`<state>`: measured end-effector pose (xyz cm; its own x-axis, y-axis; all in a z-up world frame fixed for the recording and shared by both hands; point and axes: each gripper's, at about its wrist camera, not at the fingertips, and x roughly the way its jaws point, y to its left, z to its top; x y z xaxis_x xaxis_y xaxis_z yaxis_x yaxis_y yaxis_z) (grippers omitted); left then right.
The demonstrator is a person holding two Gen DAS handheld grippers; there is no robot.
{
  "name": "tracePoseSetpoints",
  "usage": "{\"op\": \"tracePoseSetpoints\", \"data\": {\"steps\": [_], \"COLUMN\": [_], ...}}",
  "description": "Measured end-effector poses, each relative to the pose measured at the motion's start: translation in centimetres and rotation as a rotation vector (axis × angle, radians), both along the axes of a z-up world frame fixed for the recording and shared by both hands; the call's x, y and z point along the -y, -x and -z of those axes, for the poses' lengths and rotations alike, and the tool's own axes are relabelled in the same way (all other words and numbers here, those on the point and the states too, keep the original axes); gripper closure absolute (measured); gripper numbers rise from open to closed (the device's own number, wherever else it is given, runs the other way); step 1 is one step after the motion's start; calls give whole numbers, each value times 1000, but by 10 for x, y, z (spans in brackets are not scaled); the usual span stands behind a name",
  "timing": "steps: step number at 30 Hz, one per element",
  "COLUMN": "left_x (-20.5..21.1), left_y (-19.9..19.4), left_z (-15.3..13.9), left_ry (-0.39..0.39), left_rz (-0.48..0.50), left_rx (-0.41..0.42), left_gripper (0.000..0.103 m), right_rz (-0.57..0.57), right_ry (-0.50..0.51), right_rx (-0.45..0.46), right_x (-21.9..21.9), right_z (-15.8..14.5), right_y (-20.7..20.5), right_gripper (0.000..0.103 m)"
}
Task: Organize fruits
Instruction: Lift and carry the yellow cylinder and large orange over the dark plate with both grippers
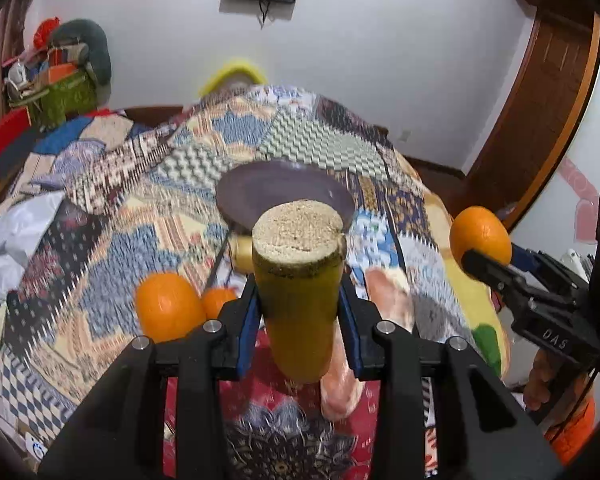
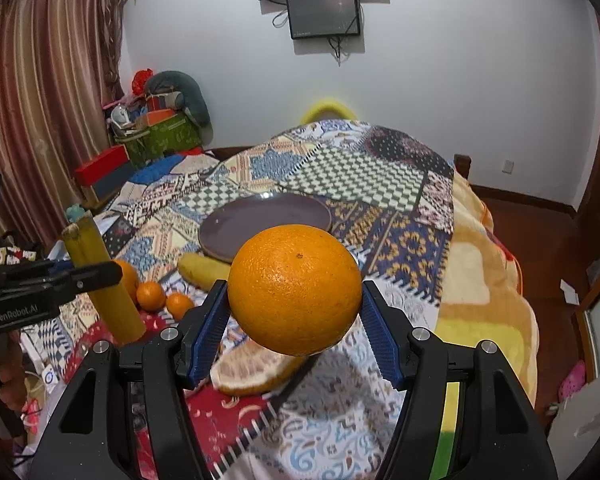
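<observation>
Left gripper raised, clamping sugarcane; right gripper clamping orange.

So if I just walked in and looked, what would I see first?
Probably the big orange, held up in the air by the right gripper, right in front of the purple plate. Next, the yellow-green sugarcane piece clamped in the left gripper, its pale cut end facing the camera. Below both lies the busy patchwork blanket, with more oranges on it.
</observation>
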<state>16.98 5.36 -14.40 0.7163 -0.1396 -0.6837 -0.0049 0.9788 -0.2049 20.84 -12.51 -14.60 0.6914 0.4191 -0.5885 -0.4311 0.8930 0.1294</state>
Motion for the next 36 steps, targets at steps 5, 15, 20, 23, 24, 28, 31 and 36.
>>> {"op": "tracePoseSetpoints", "data": {"steps": [5, 15, 20, 23, 24, 28, 31, 36], "left_x": [-4, -10, -15, -18, -20, -21, -22, -25], "left_y": [-11, -44, -65, -78, -83, -100, -113, -133], "left_z": [-15, -31, -31, -27, -25, -18, -12, -3], "left_ry": [-6, -21, -27, -27, -28, -43, -51, -67], "left_rz": [-7, -7, -17, -18, -19, -20, -14, -12], "left_rx": [49, 115, 127, 124, 122, 110, 95, 65], "left_gripper": [67, 67, 67, 67, 67, 67, 67, 67], "right_rz": [-7, -29, -30, -28, -27, -27, -28, -31], "right_ry": [-4, -9, -9, -3, -2, 4, 12, 37], "right_rx": [28, 74, 87, 95, 96, 103, 106, 111], "right_x": [-7, -28, -34, -38, -39, -42, -45, -51], "right_z": [-9, -17, -16, -15, -14, -13, -10, -4], "right_y": [-8, -31, -49, -60, -65, -80, -92, -108], "right_gripper": [42, 42, 42, 42, 42, 42, 42, 42]}}
